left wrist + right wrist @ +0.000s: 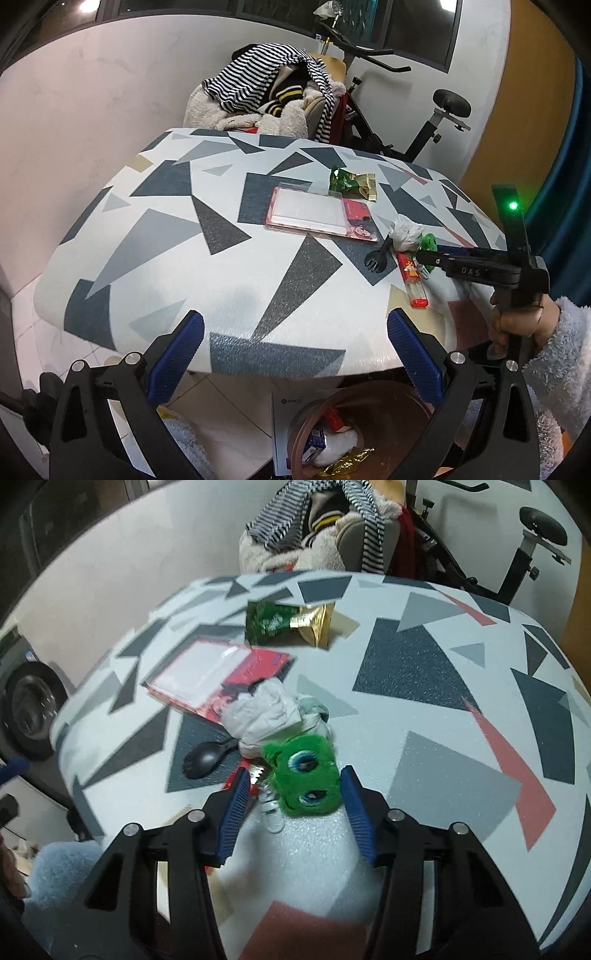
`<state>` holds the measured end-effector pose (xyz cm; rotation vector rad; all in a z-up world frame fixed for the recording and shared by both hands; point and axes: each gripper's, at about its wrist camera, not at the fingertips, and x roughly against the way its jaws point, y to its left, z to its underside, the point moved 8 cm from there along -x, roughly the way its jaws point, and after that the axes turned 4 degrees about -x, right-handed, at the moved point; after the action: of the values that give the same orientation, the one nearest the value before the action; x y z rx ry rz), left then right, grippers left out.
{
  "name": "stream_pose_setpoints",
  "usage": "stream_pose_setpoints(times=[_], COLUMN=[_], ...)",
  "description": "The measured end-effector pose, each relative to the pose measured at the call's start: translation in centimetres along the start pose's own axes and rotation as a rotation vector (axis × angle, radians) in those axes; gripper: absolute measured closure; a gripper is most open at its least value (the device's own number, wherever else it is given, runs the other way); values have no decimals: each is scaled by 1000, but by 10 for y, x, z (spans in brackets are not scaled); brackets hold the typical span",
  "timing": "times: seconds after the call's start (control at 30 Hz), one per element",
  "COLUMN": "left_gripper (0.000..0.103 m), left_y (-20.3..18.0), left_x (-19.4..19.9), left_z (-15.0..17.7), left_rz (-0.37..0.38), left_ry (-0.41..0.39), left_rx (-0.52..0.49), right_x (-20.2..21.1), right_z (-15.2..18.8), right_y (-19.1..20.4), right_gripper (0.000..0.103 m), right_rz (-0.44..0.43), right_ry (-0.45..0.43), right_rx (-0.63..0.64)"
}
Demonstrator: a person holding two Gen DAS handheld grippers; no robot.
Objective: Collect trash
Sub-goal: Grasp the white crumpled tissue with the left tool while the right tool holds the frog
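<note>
On the patterned table (166, 240) lie a crumpled white tissue (404, 230) (262, 710), a black spork (376, 258) (207, 757), a red-and-clear tube wrapper (412, 278), a green-gold snack bag (351, 182) (288, 622) and a red blister pack (317, 214) (214, 672). A green plush frog piece (303, 779) (430, 242) sits between the jaws of my right gripper (295, 794) (424, 256); the right pad is at its edge, the left pad stands apart. Over the table's near edge, my left gripper (295, 332) is open and holds nothing.
A brown bin (388, 402) with several pieces of trash inside stands on the floor below the table's near edge. A chair piled with clothes (273, 92) and an exercise bike (424, 122) stand behind the table. A washing machine (26, 701) is at far left.
</note>
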<state>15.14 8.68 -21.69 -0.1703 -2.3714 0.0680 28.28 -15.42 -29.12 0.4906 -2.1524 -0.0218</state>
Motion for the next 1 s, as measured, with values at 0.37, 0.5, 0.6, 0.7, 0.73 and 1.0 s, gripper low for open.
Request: stream_pose_setpoints(times=[0.37, 0.5, 0.6, 0.7, 0.73, 1.0], left_gripper=[16, 26, 26, 29, 30, 49], left_y=[-46, -79, -104, -120, -126, -153], left_x=[-40, -68, -95, -121, -130, -180], left_z=[-30, -47, -60, -67, -70, -79], left_rz=[131, 195, 233, 248, 247, 215], left_ry=[32, 60, 87, 124, 137, 210], left_rx=[-73, -137, -172, -197, -212, -342], right_x=[42, 60, 70, 77, 79, 91], right_z=[-1, -3, -1, 1, 3, 15], right_y=[-29, -42, -51, -60, -64, -83], right_gripper=[67, 67, 67, 67, 67, 67], right_rz=[-32, -16, -10, -7, -10, -8], right_ry=[-105, -139, -157, -171, -175, -185], right_rx=[-72, -88, -104, -128, -142, -199])
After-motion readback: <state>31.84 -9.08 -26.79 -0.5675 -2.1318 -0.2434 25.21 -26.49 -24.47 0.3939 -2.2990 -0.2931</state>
